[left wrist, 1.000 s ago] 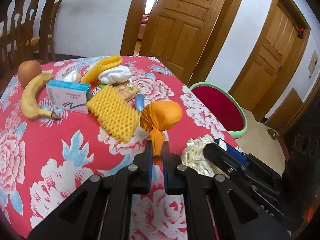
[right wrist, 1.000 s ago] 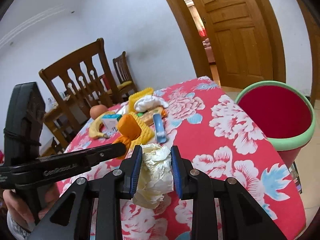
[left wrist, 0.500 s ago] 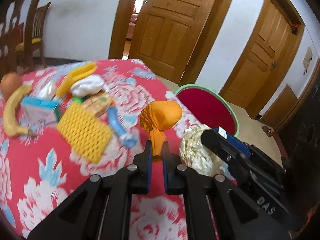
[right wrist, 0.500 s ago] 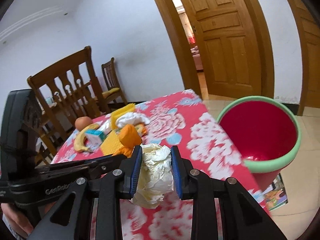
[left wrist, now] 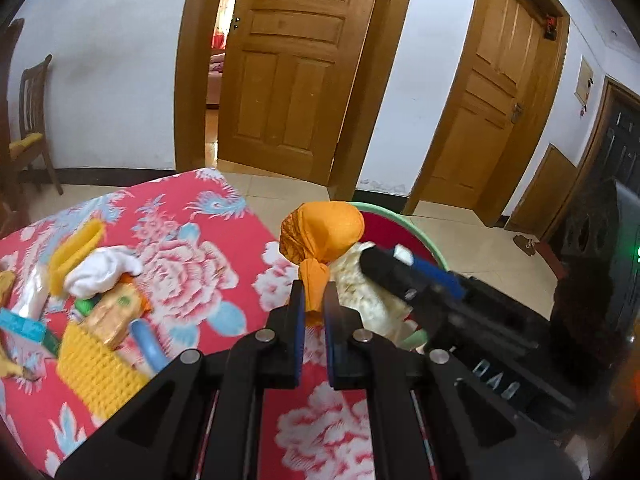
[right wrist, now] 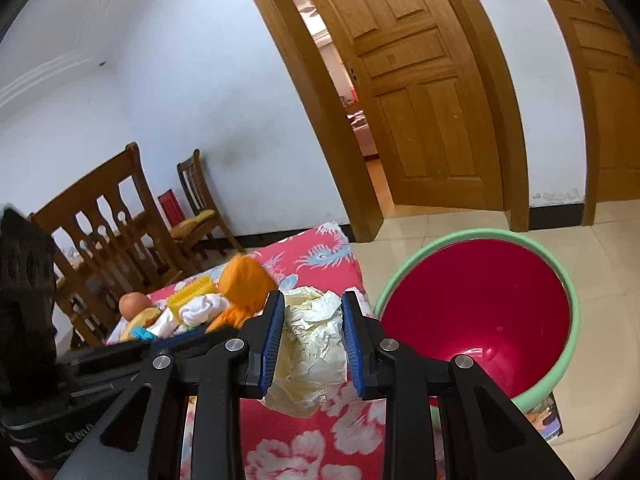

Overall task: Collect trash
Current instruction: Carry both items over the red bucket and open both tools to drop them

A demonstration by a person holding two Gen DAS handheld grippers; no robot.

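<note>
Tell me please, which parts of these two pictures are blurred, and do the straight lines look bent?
Left wrist view: the yellow foam net and the right gripper are smeared by motion, while the orange bag stays sharp. Right wrist view: the crumpled paper is crisp, and the door frame bows from fisheye distortion.

Left gripper [left wrist: 311, 307]: carries the knotted orange plastic bag [left wrist: 322, 234] off the middle of the red floral tablecloth [left wrist: 192, 256] to its far edge, now in front of the bin's rim.
Right gripper [right wrist: 308, 334]: brings the crumpled pale-yellow paper wad [right wrist: 310, 344] from over the cloth to the table edge beside the bin.
Red bin with green rim [right wrist: 476, 312]: much closer and larger in the right wrist view.
Items on the table: fall behind, to the left.
</note>
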